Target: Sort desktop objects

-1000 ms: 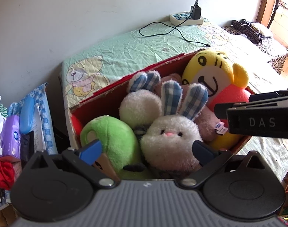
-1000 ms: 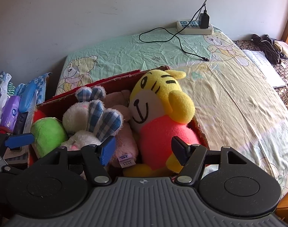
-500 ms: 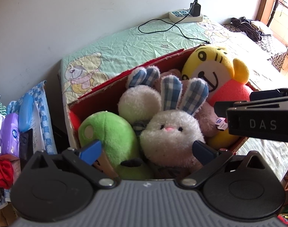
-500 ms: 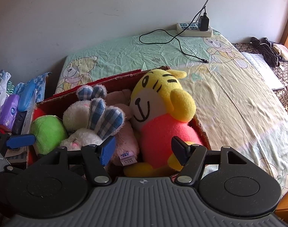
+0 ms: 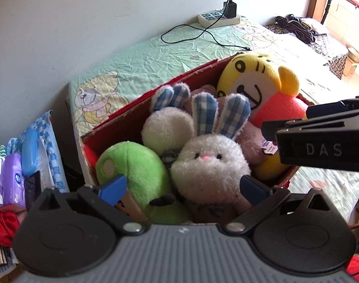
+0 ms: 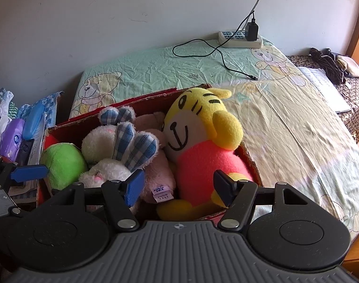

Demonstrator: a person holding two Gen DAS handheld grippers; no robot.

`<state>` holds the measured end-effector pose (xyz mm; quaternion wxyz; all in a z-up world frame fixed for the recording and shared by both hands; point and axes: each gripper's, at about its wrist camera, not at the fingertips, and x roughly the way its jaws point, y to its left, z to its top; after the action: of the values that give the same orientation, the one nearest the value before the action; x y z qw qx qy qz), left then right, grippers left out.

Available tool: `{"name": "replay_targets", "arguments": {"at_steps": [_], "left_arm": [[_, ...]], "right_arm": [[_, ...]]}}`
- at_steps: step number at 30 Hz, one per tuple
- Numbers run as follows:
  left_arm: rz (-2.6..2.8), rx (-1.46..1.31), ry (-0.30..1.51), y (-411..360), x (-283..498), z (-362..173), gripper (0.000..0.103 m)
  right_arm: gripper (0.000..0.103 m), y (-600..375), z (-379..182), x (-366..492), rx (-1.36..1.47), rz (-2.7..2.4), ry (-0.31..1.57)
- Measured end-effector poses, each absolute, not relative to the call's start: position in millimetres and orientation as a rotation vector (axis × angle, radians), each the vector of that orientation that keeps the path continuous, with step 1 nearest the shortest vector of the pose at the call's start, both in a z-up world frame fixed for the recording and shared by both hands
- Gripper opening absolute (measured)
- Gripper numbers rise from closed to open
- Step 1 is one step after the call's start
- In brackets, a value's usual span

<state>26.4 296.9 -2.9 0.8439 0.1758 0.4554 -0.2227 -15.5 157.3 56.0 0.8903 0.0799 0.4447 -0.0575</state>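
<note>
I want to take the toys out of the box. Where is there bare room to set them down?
The bedsheet is bare right of the cardboard box, out to the papers. A second patch lies behind the box, short of the charger cable and power strip. It is crowded inside the box and on the cluttered pile to its left.

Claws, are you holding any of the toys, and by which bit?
Neither. The left claw and right claw are both open, above the box of plush toys, gripping nothing.
</note>
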Motion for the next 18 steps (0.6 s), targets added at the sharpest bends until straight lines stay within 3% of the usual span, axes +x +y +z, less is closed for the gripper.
{"name": "replay_targets", "arguments": {"at_steps": [18], "left_arm": [[-0.486,0.379,0.967,295.0,32.7,-7.6,0.102]], "right_arm": [[0.064,149.2,54.4,-23.1,0.201,-0.121,0.917]]}}
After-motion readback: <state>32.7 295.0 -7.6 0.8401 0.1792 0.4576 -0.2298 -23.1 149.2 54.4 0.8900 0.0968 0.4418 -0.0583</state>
